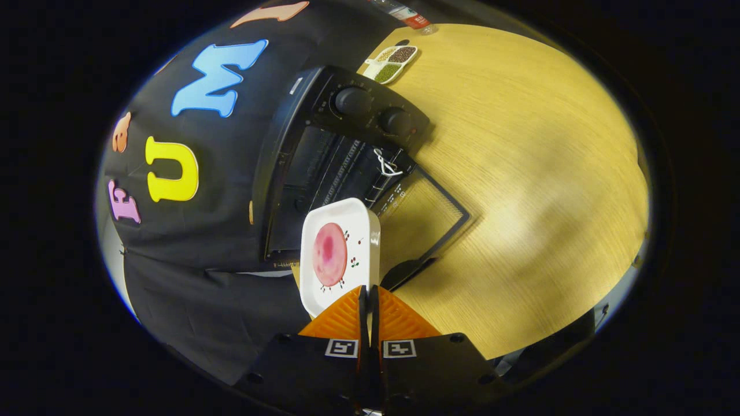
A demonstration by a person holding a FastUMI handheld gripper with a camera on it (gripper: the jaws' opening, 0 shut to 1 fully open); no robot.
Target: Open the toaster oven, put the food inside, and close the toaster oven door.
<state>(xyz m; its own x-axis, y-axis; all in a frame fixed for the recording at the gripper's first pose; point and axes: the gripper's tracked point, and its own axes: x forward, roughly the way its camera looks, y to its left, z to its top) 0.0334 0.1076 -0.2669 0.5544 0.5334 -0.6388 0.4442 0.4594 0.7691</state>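
My gripper is shut on the near rim of a white square plate. A round pink slice of food lies on the plate. The whole view is rolled, so the table stands at a steep slant. Just beyond the plate is the black toaster oven, its glass door folded down open onto the wooden table. Inside I see the wire rack. Two knobs sit on the oven's control panel. The plate hangs in front of the oven's opening, above the door.
A white divided dish of beans and grains sits on the wooden table past the oven, and a plastic bottle lies further back. A white cord loop hangs at the oven's opening. Black cloth wall stands behind the oven.
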